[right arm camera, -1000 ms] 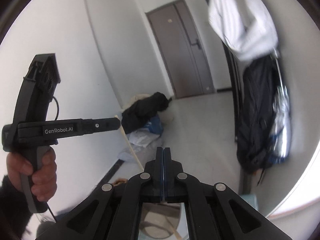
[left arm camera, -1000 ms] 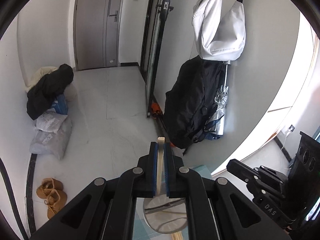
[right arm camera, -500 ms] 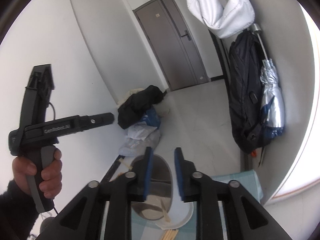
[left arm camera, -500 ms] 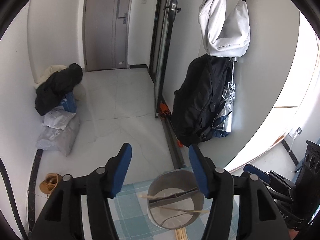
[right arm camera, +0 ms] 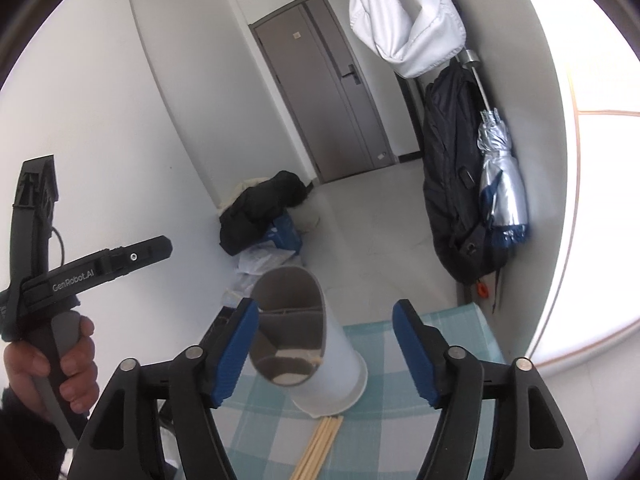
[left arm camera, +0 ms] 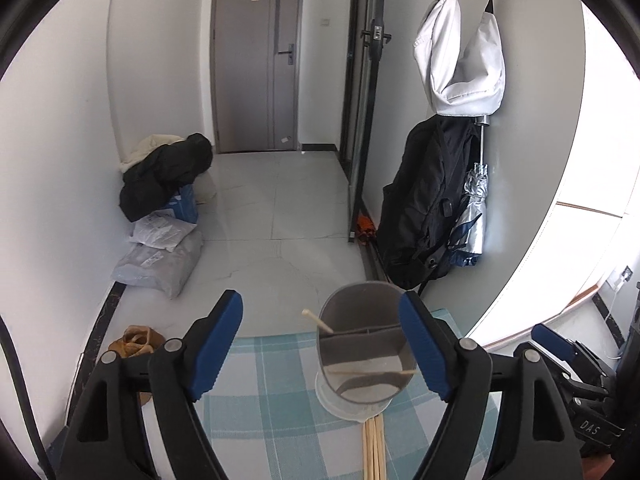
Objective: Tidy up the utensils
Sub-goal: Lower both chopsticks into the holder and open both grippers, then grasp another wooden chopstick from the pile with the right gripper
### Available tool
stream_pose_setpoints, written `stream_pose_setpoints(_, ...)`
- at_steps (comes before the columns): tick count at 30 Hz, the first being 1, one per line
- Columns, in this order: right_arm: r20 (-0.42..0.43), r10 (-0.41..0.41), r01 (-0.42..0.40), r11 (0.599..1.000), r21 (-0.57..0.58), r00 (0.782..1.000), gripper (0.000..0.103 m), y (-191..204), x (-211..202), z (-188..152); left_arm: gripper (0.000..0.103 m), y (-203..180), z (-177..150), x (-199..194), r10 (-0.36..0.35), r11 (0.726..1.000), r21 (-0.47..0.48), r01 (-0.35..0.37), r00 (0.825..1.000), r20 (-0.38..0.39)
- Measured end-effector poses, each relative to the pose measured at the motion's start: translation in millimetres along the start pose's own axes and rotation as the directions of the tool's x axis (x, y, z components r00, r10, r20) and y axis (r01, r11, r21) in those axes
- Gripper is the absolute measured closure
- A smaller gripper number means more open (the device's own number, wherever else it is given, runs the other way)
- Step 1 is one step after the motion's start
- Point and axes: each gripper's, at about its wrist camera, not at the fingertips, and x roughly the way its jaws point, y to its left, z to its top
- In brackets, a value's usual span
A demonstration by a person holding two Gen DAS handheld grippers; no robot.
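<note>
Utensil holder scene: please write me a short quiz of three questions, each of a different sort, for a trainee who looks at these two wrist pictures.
1. True or false: the left gripper is closed on a chopstick.
2. Multiple choice: where do the loose chopsticks lie? A) on the floor by the shoes; B) on the checked cloth in front of the utensil holder; C) on top of the black backpack.
3. Fill in: inside the holder a ____ separates its compartments.

Key
1. False: its jaws are opening, with nothing pressed between the pads; the right gripper is opening too.
2. B
3. divider
</note>
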Motion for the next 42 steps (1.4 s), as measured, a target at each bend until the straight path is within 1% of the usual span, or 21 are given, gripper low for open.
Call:
stream_pose_setpoints(1, 0.003, -0.011, 0.011, 1.0, -0.003, 1.0, 0.025, 1.0, -3.4, -4.9, 0.021, 0.4, -4.0, -3.1, 0.002, 1.0, -0.004, -0.002, 1.0, 0.006)
stream_pose_setpoints(4, -0.001, -0.034, 0.034, 0.999, -0.017, 0.999, 0.021, 4.5, -8.6, -15.8, 0.021, 1.5, -15.1, -11.1, 0.006, 1.0, -0.021, -0.006, 1.0, 0.028)
stream_pose_setpoints(6, -0.011, -0.04, 0.04, 0.999, -0.016, 0.999, 0.021, 4.7, -11.2, -22.8, 0.019, 2.0, -22.3, -15.7, 0.026, 0.999, -0.031, -0.025, 0.999, 0.042)
stream_pose_setpoints(8, -0.018, -0.046, 0.046, 0.999, -0.014, 0.999, 0.021, 5.9, -13.9, -29.5, 0.015, 2.5, -29.4, -18.8, 0.051, 0.998, -0.044, -0.049, 0.997, 0.057)
stream_pose_setpoints(11, -0.006, -0.061, 0.061, 0.998, -0.034, 0.998, 0.021, 10.0, -18.3, -37.5, 0.013, 3.1, -41.0, -22.3, 0.093, 0.994, -0.063, -0.088, 0.992, 0.086)
stream_pose_setpoints(15, -0.015, -0.068, 0.067, 0.996, -0.056, 0.998, 0.02, 15.4, -19.2, -49.6, 0.01, 5.1, -56.6, -22.0, 0.104, 0.992, -0.076, -0.097, 0.99, 0.094)
stream_pose_setpoints(21, -0.052, -0.081, 0.077, 0.994, -0.073, 0.995, 0.015, 19.2, -13.3, -68.6, 0.01, 7.6, -80.9, -8.2, 0.107, 0.991, -0.094, -0.1, 0.992, 0.068)
stream_pose_setpoints(23, -0.073, -0.097, 0.091, 0.992, -0.087, 0.993, 0.015, 19.6, -9.2, -75.1, 0.01, 11.1, -90.4, 0.4, 0.114, 0.987, -0.116, -0.109, 0.993, 0.042)
stream_pose_setpoints(25, -0.106, -0.108, 0.098, 0.99, -0.099, 0.988, 0.015, 18.2, -2.9, -80.3, 0.01, 16.1, -100.3, 9.5, 0.107, 0.985, -0.139, -0.104, 0.994, 0.009)
stream_pose_setpoints(27, -0.131, -0.118, 0.105, 0.989, -0.105, 0.984, 0.015, 17.2, 2.0, -85.2, 0.01, 19.8, -108.1, 17.5, 0.111, 0.985, -0.134, -0.113, 0.994, -0.02)
stream_pose_setpoints(29, -0.174, -0.132, 0.115, 0.988, -0.101, 0.976, 0.015, 14.0, 10.3, -90.9, 0.01, 23.2, -112.5, 23.4, 0.126, 0.984, -0.125, -0.13, 0.991, -0.039)
stream_pose_setpoints(31, -0.23, -0.142, 0.123, 0.988, -0.096, 0.963, 0.015, 10.2, 21.5, -98.3, 0.01, 28.8, -113.4, 28.7, 0.133, 0.982, -0.127, -0.141, 0.989, -0.07)
stream_pose_setpoints(33, -0.283, -0.145, 0.122, 0.988, -0.099, 0.948, 0.016, 9.3, 33.2, -106.0, 0.01, 33.9, -112.4, 29.8, 0.126, 0.98, -0.148, -0.135, 0.989, -0.073)
stream_pose_setpoints(35, -0.329, -0.154, 0.123, 0.986, -0.115, 0.932, 0.019, 10.7, 45.3, -114.0, 0.01, 38.3, -110.8, 29.7, 0.137, 0.976, -0.16, -0.147, 0.988, -0.068)
stream_pose_setpoints(39, -0.389, -0.156, 0.104, 0.983, -0.151, 0.908, 0.022, 17.0, 68.6, -129.7, 0.01, 49.6, -110.9, 34.5, 0.159, 0.97, -0.174, -0.17, 0.984, -0.077)
stream_pose_setpoints(40, -0.394, -0.159, 0.102, 0.982, -0.161, 0.905, 0.026, 18.7, 74.8, -133.3, 0.01, 52.4, -111.4, 35.3, 0.164, 0.968, -0.179, -0.176, 0.983, -0.081)
stream_pose_setpoints(41, -0.4, -0.173, 0.11, 0.978, -0.176, 0.9, 0.033, 20.0, 81.5, -136.8, 0.01, 56.1, -112.0, 35.9, 0.171, 0.965, -0.185, -0.184, 0.981, -0.088)
stream_pose_setpoints(42, -0.407, -0.187, 0.119, 0.975, -0.188, 0.894, 0.037, 20.8, 87.4, -139.6, 0.01, 58.4, -112.4, 37.2, 0.174, 0.964, -0.189, -0.188, 0.98, -0.093)
